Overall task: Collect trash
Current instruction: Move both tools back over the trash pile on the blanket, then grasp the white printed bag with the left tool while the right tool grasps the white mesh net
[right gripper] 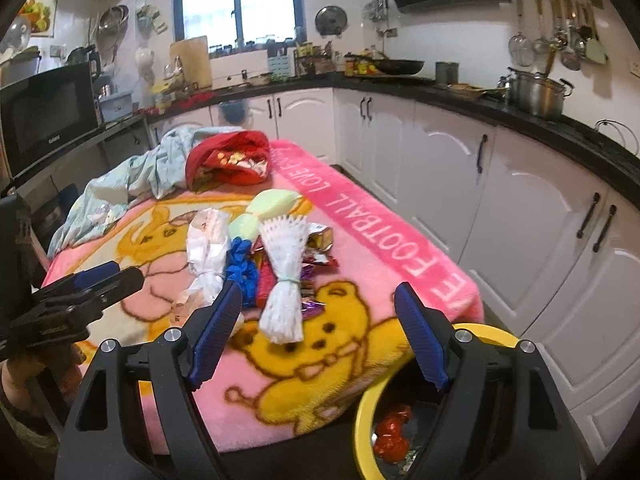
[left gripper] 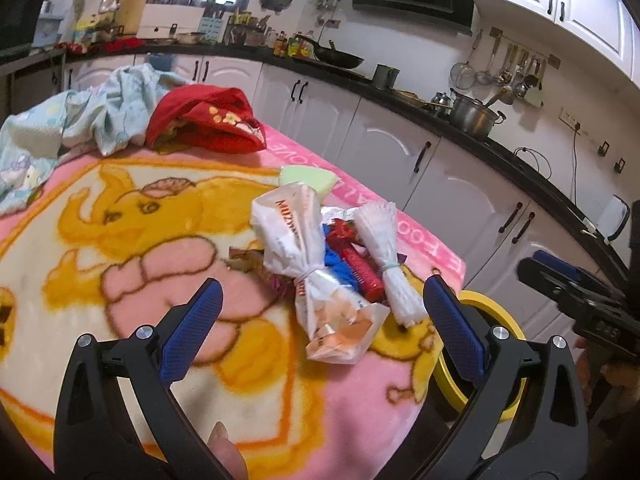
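Left gripper (left gripper: 322, 322): its blue-padded jaws are held wide apart and nothing is clamped; the bound clear bag is seen between them, untouched.
Right gripper (right gripper: 318, 334): the jaws are spread well apart and nothing is gripped; the white bundle is framed between the fingers without contact.
Trash pile (left gripper: 328, 256): it is gathered near the blanket's edge, at 12 o'clock from the left gripper in the left wrist view.
Clear bag (left gripper: 296, 236): it is tied with a band and lies at the 9 o'clock side of the pile.
White bundle (right gripper: 282, 276): it is bound by a green band and lies at 12 o'clock from the right gripper.
Red wrapper (left gripper: 362, 272): it is lodged between the clear bag and the white bundle, beside blue crumpled plastic (right gripper: 240, 268).
Green packet (right gripper: 272, 206): it is placed at the pile's far end, at 12 o'clock.
Blanket (right gripper: 320, 364): pink, with a yellow bear print; the table is covered by it.
Yellow bin (right gripper: 366, 412): it is set below the blanket's corner, at 5 o'clock in the right wrist view; a red wrapper is seen inside.
Red cloth (left gripper: 208, 120): it is bunched at the far end, touching a pale garment (left gripper: 92, 120).
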